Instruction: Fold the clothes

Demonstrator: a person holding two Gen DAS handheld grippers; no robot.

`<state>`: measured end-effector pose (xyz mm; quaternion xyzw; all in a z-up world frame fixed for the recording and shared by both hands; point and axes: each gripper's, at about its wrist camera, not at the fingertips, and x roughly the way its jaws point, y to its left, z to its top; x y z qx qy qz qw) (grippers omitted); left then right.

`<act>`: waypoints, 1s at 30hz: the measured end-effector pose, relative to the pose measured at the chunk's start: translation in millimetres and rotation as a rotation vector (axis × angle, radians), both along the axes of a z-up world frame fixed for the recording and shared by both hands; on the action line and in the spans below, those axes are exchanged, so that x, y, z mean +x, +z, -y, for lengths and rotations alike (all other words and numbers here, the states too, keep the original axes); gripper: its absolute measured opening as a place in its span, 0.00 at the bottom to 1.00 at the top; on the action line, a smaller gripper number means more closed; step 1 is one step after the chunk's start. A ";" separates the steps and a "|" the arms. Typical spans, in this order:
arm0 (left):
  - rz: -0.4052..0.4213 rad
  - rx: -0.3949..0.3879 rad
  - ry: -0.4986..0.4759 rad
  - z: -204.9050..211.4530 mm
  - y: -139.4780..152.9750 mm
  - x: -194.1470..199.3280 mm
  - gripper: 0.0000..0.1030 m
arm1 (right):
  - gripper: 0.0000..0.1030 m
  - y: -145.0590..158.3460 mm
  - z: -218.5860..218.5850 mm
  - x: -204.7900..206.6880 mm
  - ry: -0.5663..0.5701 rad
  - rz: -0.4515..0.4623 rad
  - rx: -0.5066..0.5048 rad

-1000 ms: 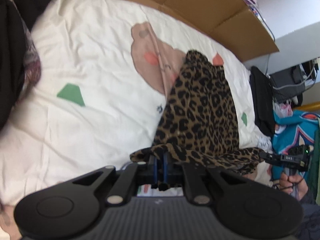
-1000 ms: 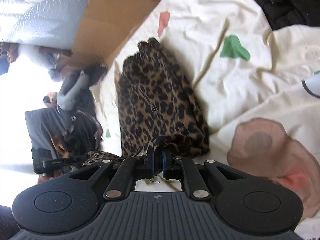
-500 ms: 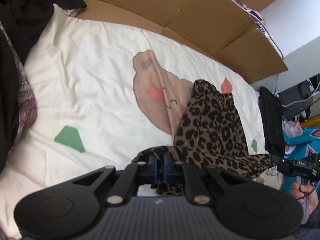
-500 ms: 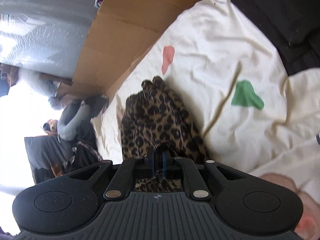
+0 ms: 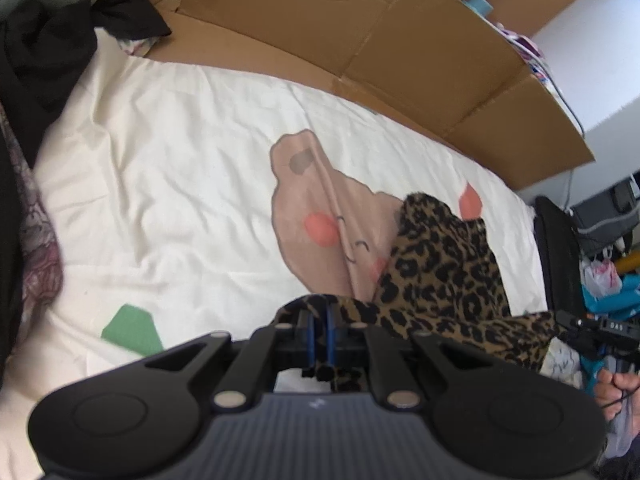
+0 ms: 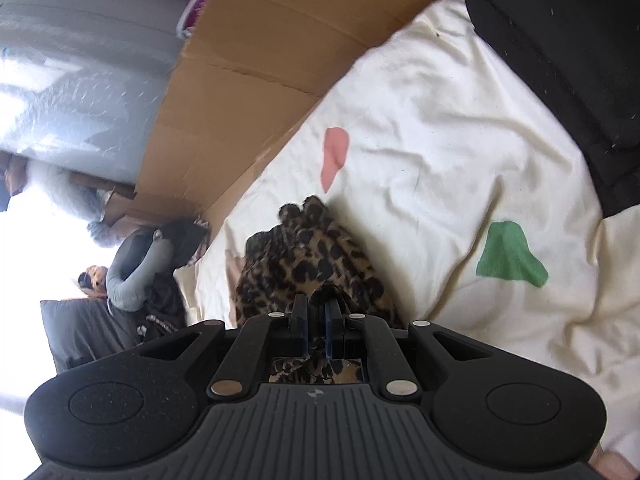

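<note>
Above the cream bedsheet, two grippers, left and right, each clench one leopard-print garment.

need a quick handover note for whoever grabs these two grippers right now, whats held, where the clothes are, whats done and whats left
Left gripper: shut on one edge of the leopard-print garment.
Right gripper: shut on another edge of the same garment.
The garment's held end is raised, the far end trails on the cream bedsheet beside the printed bear face. Dark clothes are piled at the sheet's edge.
Done: both edges gripped. No finished fold shows.
Left: lay it down, fold it, probably then the pile.
</note>
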<state>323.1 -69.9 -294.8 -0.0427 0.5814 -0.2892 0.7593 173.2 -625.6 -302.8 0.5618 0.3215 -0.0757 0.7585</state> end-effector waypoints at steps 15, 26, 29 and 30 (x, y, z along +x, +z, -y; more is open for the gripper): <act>0.055 0.062 0.023 21.6 -17.6 14.9 0.10 | 0.27 -8.7 8.4 17.2 0.002 -0.009 -0.036; 0.147 0.065 -0.011 8.1 19.8 -12.4 0.32 | 0.45 21.2 6.0 9.1 0.054 0.014 -0.166; 0.140 0.079 0.001 2.2 15.8 -14.7 0.36 | 0.45 17.5 1.9 5.5 0.070 -0.005 -0.179; 0.126 0.080 0.008 1.0 11.3 -14.6 0.36 | 0.45 15.2 0.3 5.2 0.074 -0.016 -0.183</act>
